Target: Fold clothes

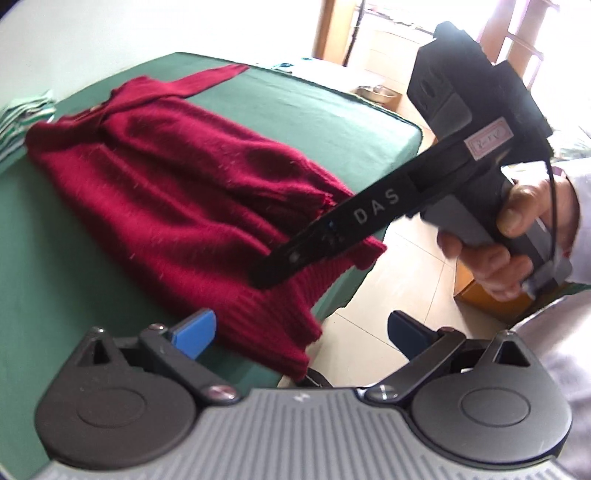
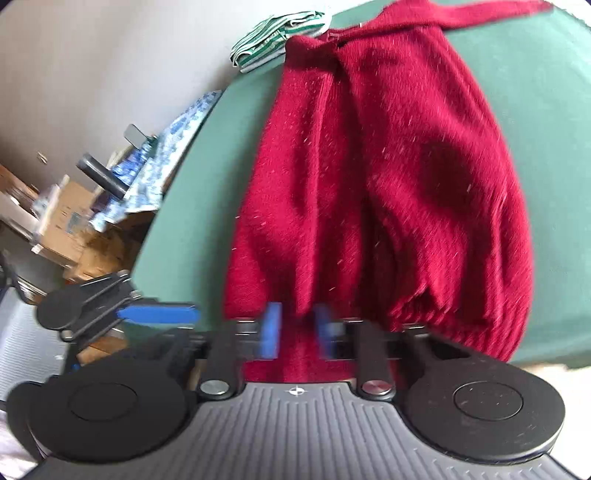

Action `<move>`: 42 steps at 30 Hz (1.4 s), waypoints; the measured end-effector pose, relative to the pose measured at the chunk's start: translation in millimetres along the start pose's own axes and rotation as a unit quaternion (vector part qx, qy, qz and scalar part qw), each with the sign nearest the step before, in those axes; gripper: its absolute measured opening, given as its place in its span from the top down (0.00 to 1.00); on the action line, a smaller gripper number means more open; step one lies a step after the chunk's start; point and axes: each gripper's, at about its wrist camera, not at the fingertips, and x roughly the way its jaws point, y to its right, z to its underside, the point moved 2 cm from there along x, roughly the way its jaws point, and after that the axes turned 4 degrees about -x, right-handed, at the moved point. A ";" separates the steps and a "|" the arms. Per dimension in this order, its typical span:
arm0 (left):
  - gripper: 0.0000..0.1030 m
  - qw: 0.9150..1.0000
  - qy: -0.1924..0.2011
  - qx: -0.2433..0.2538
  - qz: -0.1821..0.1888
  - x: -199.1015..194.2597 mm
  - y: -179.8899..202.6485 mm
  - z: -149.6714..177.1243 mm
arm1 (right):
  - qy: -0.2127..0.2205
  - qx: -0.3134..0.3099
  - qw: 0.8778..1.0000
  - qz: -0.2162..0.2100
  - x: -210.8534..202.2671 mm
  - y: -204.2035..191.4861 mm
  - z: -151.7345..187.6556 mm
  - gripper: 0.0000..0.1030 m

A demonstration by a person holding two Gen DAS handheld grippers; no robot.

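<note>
A dark red knitted sweater (image 2: 388, 177) lay spread on a table covered in green cloth (image 1: 295, 110), its ribbed hem hanging over the near edge and one sleeve (image 1: 207, 79) stretched away towards the far side. The person stood at that near edge with a gripper in each hand.

The right gripper (image 2: 295, 328) sat right at the hem. Its two blue fingers (image 2: 271, 330) stood a moderate way apart, with a bunched fold of the hem lying between them; the picture was blurred there, and the pads did not look to be pressing on the wool. Ahead of those fingers the body of the sweater ran up the table in long soft ridges to the collar. Beyond the collar, at the far edge, lay a folded green-and-white striped garment (image 2: 273, 35).

The left gripper (image 1: 299, 332) was held just off the table's corner, its fingers (image 1: 195, 332) spread wide with nothing gripped. The left finger hovered over the cloth beside the hem; the right one stood out over the pale tiled floor (image 1: 406, 258). The corner of the hem drooped down between them without touching either pad, so far as I could tell.

In front of the left fingers, the long black body of the right gripper reached across the sweater, a hand (image 1: 517, 229) wrapped round its grip.
</note>
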 end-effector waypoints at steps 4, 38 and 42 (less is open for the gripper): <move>0.03 0.999 -0.037 0.022 -0.005 23.9 3.4 4.7 | 0.003 -0.021 1.000 0.019 0.5 -4.4 1.7 0.93; 0.01 0.995 -0.022 0.026 -0.091 38.2 -12.2 -39.8 | -0.003 -0.018 0.999 -0.034 94.6 3.5 -148.8 0.61; 0.01 0.992 -0.022 -0.043 -0.119 55.3 -38.5 -62.3 | -0.032 -0.065 0.997 -0.038 130.1 -1.3 -184.2 0.59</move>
